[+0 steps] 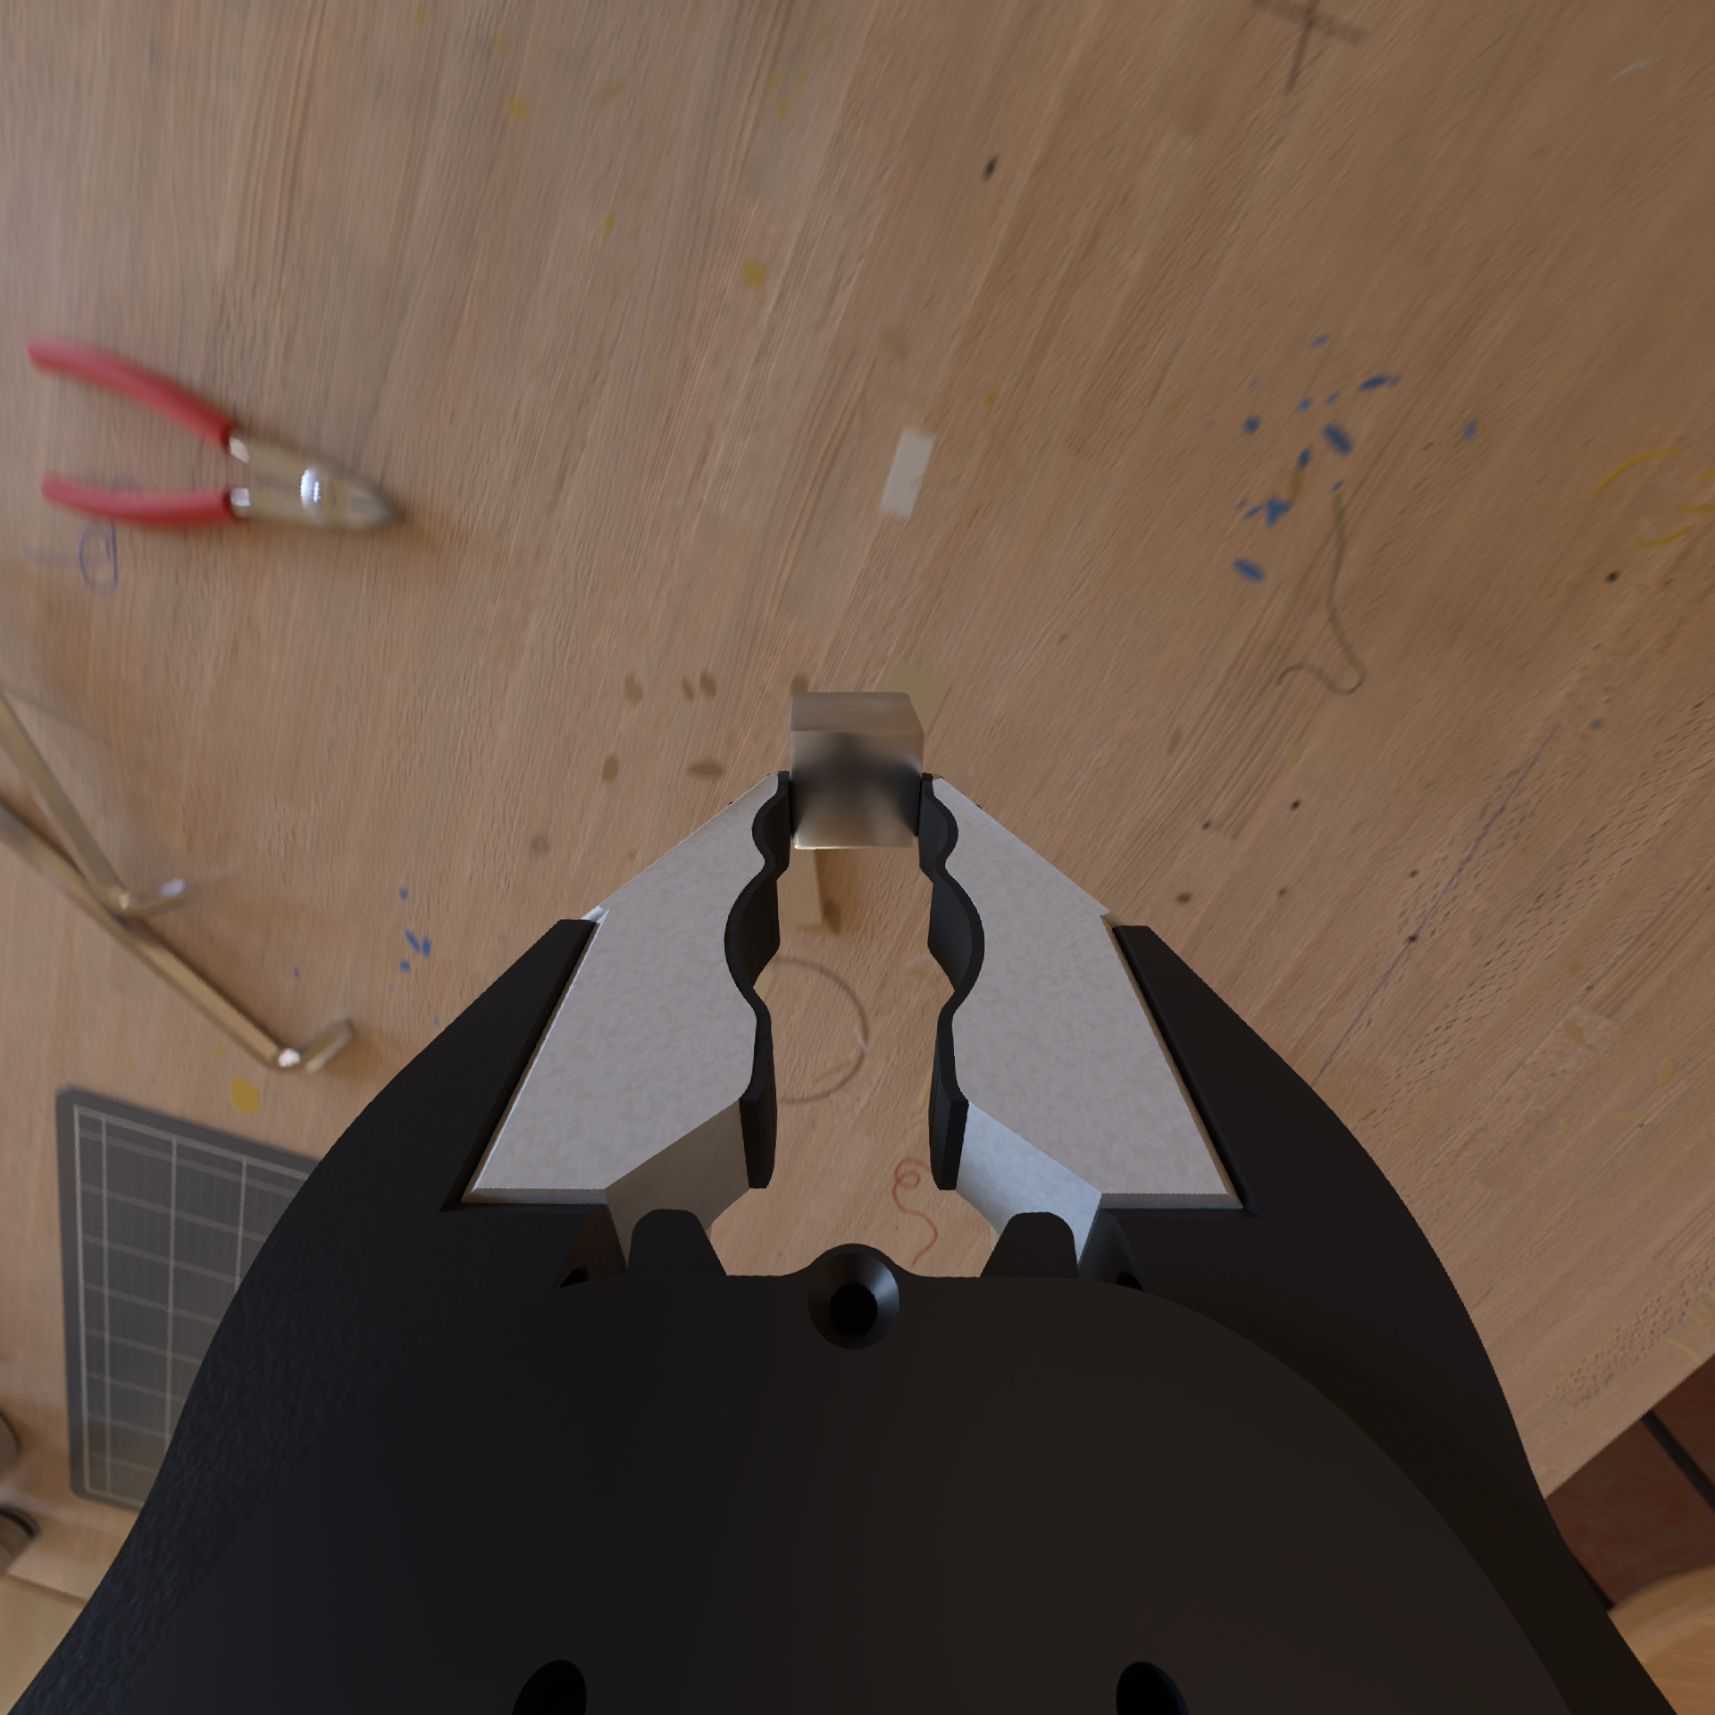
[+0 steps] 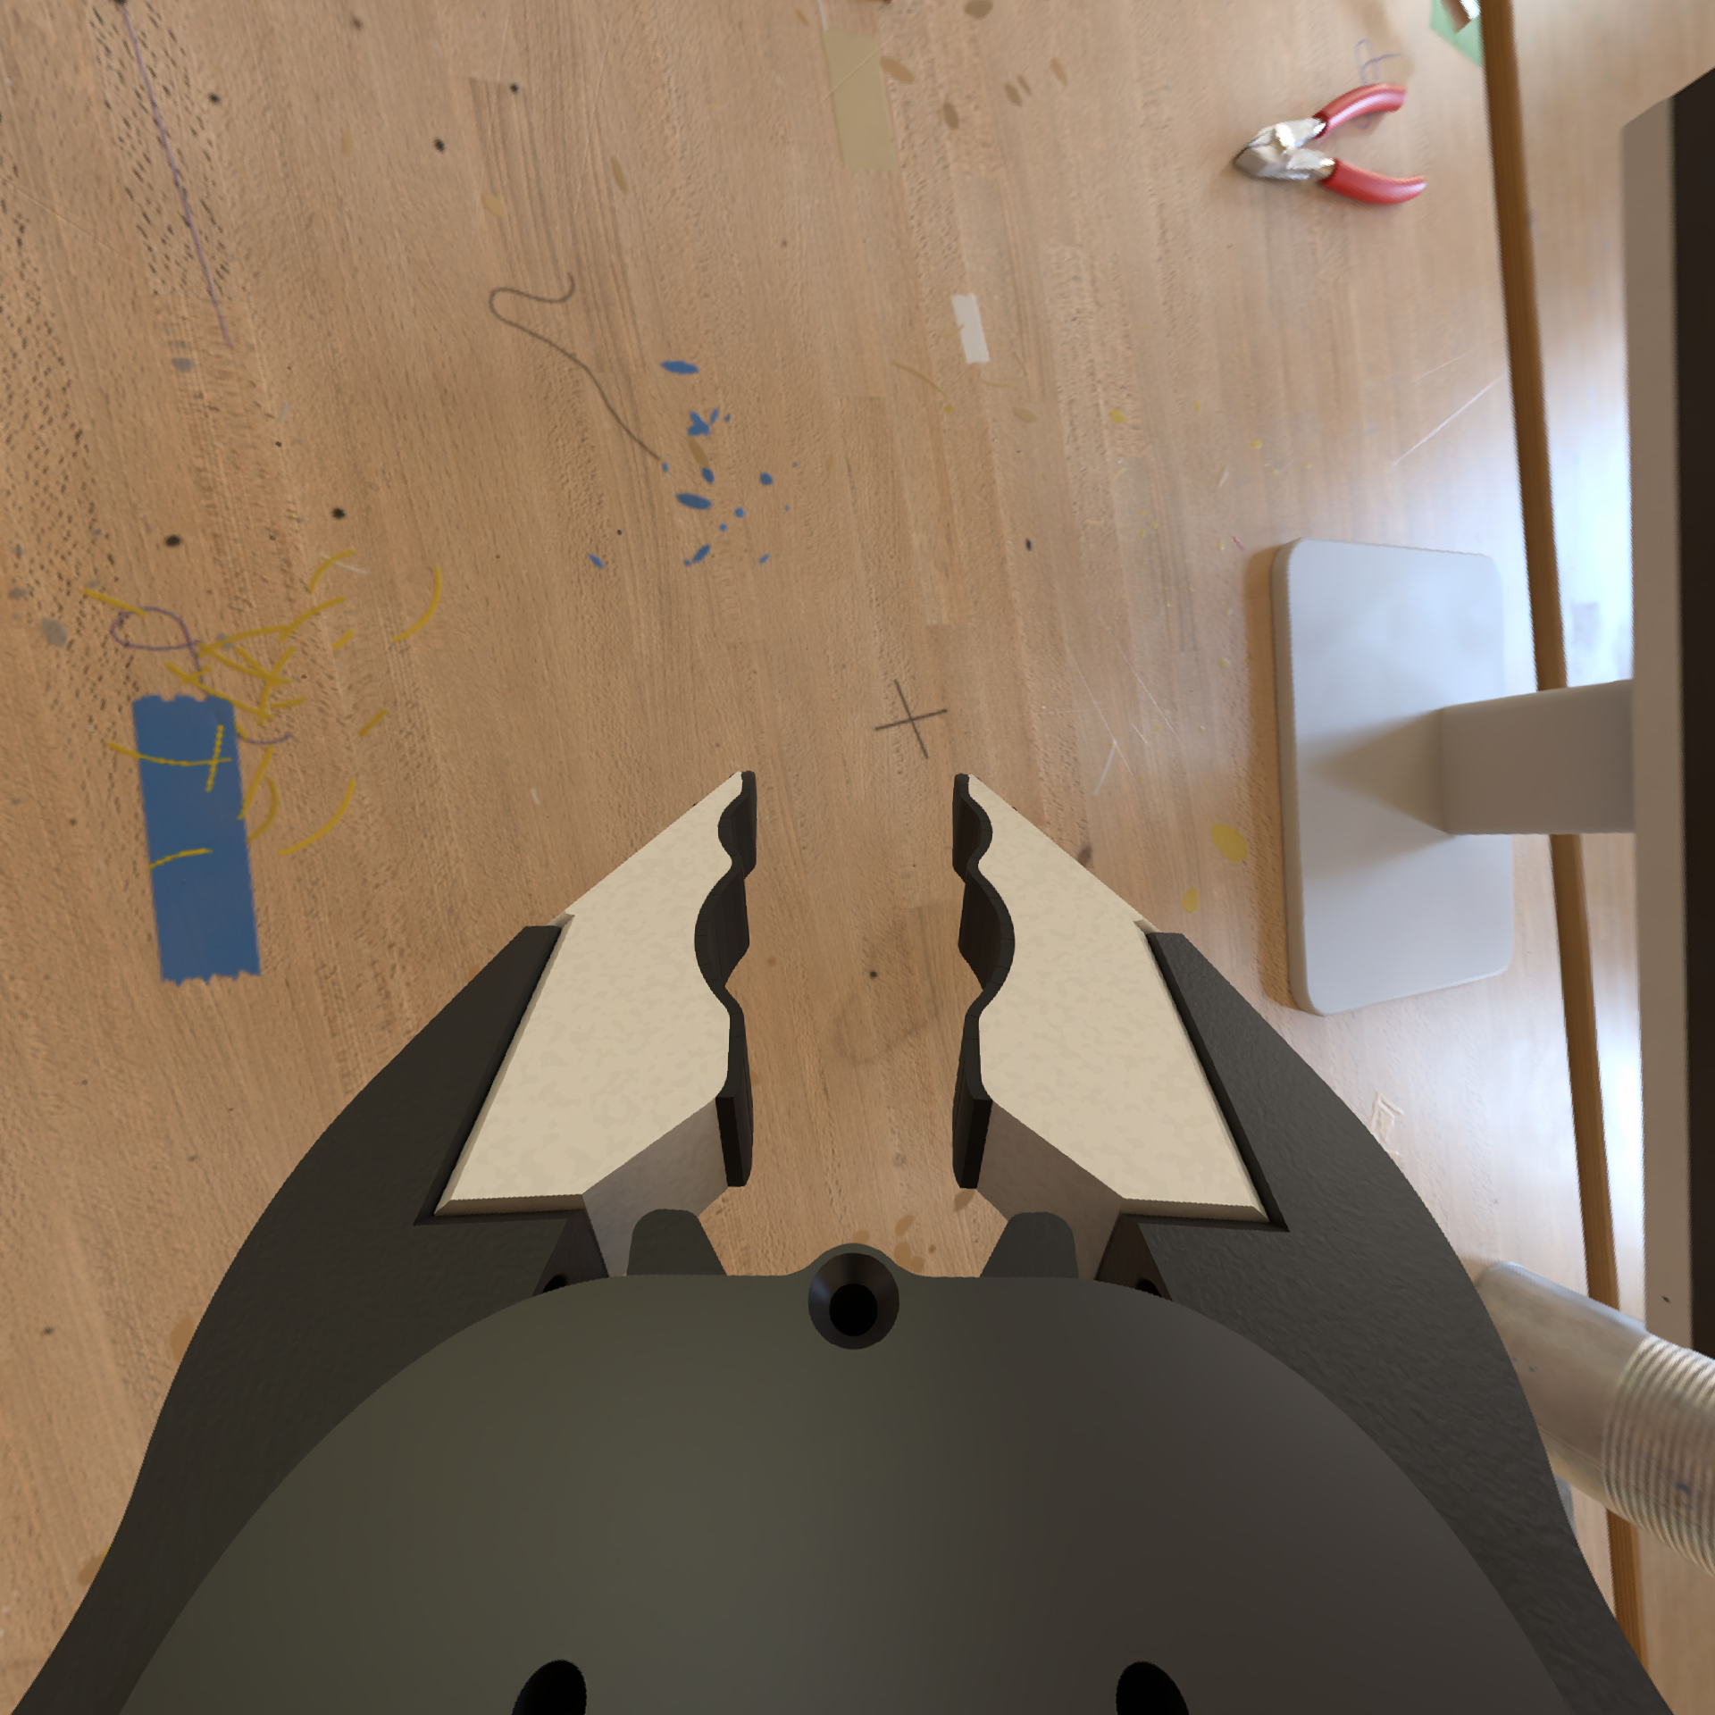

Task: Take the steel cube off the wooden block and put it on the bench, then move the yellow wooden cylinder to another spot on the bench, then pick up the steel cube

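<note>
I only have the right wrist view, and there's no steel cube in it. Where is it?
Observer: The left gripper is shut on the steel cube, pinched between its fingertips.
Operator: Anything near that side I can't see?
Observer: Two metal hex keys lie on the bench, beside a dark gridded cutting mat.
Operator: And the yellow cylinder?
Observer: Neither view shows it. The right gripper is open and holds nothing.
</note>
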You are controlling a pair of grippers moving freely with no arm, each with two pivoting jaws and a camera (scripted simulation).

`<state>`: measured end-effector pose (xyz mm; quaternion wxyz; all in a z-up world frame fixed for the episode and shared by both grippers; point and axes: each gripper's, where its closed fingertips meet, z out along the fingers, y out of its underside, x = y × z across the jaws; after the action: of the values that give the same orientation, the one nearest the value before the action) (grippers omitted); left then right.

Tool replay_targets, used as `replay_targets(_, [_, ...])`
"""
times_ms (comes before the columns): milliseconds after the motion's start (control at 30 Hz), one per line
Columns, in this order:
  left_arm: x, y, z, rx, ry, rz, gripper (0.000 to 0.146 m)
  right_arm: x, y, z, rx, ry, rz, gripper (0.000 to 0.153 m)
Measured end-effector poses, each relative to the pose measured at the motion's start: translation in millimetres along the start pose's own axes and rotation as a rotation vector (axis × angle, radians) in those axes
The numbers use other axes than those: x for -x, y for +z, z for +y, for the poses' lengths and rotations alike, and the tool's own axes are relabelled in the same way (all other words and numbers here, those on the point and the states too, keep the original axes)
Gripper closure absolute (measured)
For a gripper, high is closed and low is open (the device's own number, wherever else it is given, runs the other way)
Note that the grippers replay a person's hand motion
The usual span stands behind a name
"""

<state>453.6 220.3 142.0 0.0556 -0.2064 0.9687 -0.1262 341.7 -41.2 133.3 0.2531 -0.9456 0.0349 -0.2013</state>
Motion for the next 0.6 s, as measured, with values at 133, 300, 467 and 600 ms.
replay_targets(133, [-25.9, 13.3, -46.1, -0.009, 0.095, 0.011, 0.119, -5.2, -18.2, -1.1, -0.024, 0.008, 0.036, 0.110])
replay_targets(300, [-56.5, 57.3, -87.2, 0.037, 0.198, 0.035, 0.119, -6.9, -35.1, -0.9, -0.045, 0.012, 0.062, 0.110])
replay_targets(467, [-81.0, 100.9, -105.7, 0.070, 0.245, 0.090, 0.119, -5.2, -40.4, 2.0, -0.047, 0.011, 0.063, 0.110])
replay_targets(600, [-90.1, 129.7, -104.6, 0.111, 0.262, 0.116, 0.119, -4.8, -42.8, 6.0, -0.042, 0.015, 0.061, 0.110])
